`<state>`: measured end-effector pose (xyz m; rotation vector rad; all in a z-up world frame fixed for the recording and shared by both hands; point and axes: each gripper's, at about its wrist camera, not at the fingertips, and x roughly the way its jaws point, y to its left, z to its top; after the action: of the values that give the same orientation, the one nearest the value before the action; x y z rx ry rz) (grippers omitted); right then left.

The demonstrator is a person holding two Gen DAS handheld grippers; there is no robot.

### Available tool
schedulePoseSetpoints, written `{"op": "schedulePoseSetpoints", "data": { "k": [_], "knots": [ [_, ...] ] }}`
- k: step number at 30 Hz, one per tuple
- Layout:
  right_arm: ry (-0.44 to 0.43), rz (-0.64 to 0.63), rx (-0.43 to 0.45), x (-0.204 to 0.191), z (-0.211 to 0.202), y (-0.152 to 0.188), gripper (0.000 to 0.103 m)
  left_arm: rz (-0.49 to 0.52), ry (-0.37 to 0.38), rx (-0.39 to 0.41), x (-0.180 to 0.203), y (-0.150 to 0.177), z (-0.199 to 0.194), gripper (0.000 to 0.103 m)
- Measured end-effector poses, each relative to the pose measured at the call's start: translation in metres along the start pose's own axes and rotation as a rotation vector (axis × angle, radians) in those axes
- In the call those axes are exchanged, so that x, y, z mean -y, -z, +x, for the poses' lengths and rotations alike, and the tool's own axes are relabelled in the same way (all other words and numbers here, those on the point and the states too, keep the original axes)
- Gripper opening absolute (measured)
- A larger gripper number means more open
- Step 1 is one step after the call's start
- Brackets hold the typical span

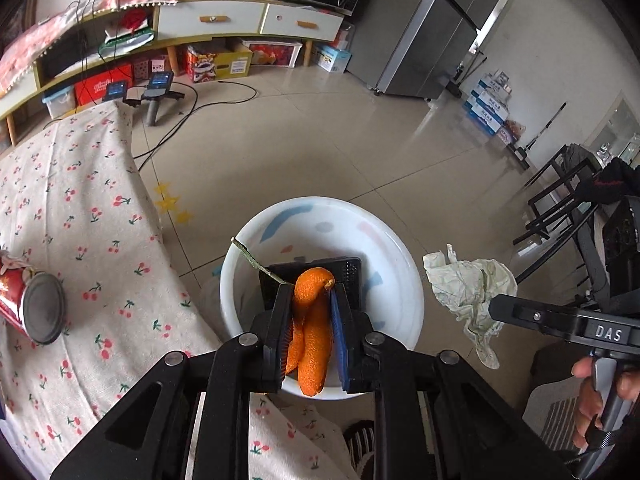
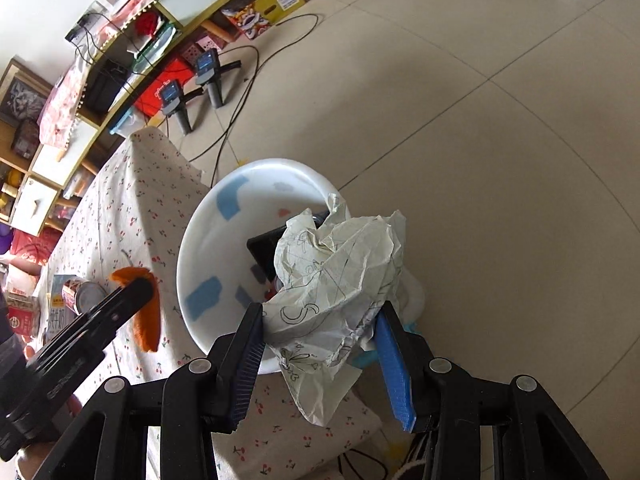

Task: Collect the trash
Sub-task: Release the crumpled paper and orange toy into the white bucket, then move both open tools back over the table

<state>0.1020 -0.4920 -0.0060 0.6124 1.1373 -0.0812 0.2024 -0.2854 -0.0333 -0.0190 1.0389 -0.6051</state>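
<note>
My left gripper [image 1: 312, 292] is shut on a curled strip of orange peel [image 1: 314, 340] and hangs over a white basin [image 1: 256, 232]. The basin stands on the floor beside the table, with a flat black object [image 1: 348, 270] lying in it. My right gripper [image 2: 320, 312] is shut on a crumpled sheet of paper with line drawings [image 2: 340, 276], above the basin's [image 2: 192, 248] near rim. In the left wrist view the right gripper [image 1: 496, 308] holds the paper [image 1: 468, 292] to the right of the basin. The right wrist view shows the left gripper [image 2: 142, 286] with the peel [image 2: 148, 324] over the table edge.
The table, under a cherry-print cloth [image 1: 80, 208], is left of the basin. A red can [image 1: 32, 304] lies on it beside a milk carton [image 2: 56, 316]. Cables and two handheld devices [image 1: 156, 88] sit on the tiled floor before a low cabinet. Dark chairs [image 1: 560, 200] stand at the right.
</note>
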Motion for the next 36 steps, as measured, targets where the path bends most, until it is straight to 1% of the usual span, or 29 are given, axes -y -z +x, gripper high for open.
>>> {"op": "schedulePoseSetpoints", "data": {
  "k": [2, 3, 4, 5, 7, 8, 9, 11, 12, 13, 15, 17, 19, 27, 30, 31, 33, 34, 35, 36],
  "knots": [
    [0.002, 0.006, 0.002, 0.0, 0.001, 0.0, 0.048, 0.015, -0.016, 0.0, 0.001, -0.002, 0.008, 0.02],
    [0.002, 0.01, 0.001, 0.0, 0.002, -0.001, 0.048, 0.026, -0.023, -0.012, 0.001, -0.002, 0.012, 0.021],
    [0.001, 0.015, 0.002, 0.0, 0.002, -0.001, 0.048, 0.035, -0.04, -0.034, 0.0, -0.003, 0.016, 0.025],
    [0.002, 0.018, 0.002, 0.001, 0.003, -0.002, 0.048, 0.036, -0.062, -0.053, -0.001, -0.003, 0.019, 0.03],
    [0.007, 0.024, 0.002, -0.001, 0.005, -0.002, 0.048, 0.024, -0.083, -0.062, -0.005, -0.001, 0.018, 0.06],
    [0.008, 0.026, 0.001, -0.001, 0.006, -0.003, 0.048, 0.017, -0.088, -0.054, -0.008, 0.0, 0.014, 0.065],
    [0.008, 0.029, 0.0, -0.002, 0.007, -0.004, 0.048, 0.012, -0.092, -0.047, -0.011, 0.001, 0.01, 0.07],
    [0.007, 0.03, 0.0, -0.005, 0.008, -0.004, 0.048, 0.007, -0.094, -0.04, -0.017, 0.005, 0.0, 0.07],
    [0.008, 0.029, -0.002, -0.006, 0.009, -0.005, 0.048, 0.005, -0.101, -0.036, -0.02, 0.007, -0.004, 0.072],
    [0.01, 0.028, -0.006, -0.008, 0.01, -0.005, 0.048, 0.008, -0.113, -0.032, -0.023, 0.01, -0.009, 0.079],
    [0.015, 0.028, -0.016, -0.011, 0.016, -0.006, 0.048, 0.025, -0.143, -0.028, -0.028, 0.017, -0.018, 0.085],
    [0.021, 0.024, -0.024, -0.016, 0.021, -0.007, 0.048, 0.042, -0.167, -0.022, -0.035, 0.024, -0.029, 0.085],
    [0.023, 0.021, -0.03, -0.021, 0.025, -0.008, 0.048, 0.042, -0.181, -0.017, -0.043, 0.031, -0.039, 0.09],
    [0.039, -0.024, -0.041, -0.045, 0.04, -0.009, 0.049, -0.021, -0.216, -0.011, -0.087, 0.052, -0.08, 0.097],
    [0.048, -0.024, -0.045, -0.051, 0.044, -0.01, 0.051, -0.046, -0.232, 0.002, -0.103, 0.058, -0.094, 0.098],
    [0.055, -0.022, -0.047, -0.053, 0.045, -0.011, 0.052, -0.053, -0.236, 0.004, -0.108, 0.06, -0.099, 0.098],
    [0.062, -0.017, -0.052, -0.058, 0.048, -0.013, 0.066, -0.067, -0.24, 0.001, -0.118, 0.064, -0.106, 0.098],
    [0.056, -0.018, -0.05, -0.06, 0.048, -0.013, 0.078, -0.077, -0.246, 0.001, -0.124, 0.066, -0.109, 0.098],
    [0.048, -0.021, -0.045, -0.063, 0.047, -0.013, 0.08, -0.088, -0.249, 0.002, -0.129, 0.068, -0.112, 0.098],
    [0.042, -0.026, -0.044, -0.066, 0.047, -0.013, 0.08, -0.101, -0.249, 0.004, -0.135, 0.069, -0.115, 0.098]
  ]
}}
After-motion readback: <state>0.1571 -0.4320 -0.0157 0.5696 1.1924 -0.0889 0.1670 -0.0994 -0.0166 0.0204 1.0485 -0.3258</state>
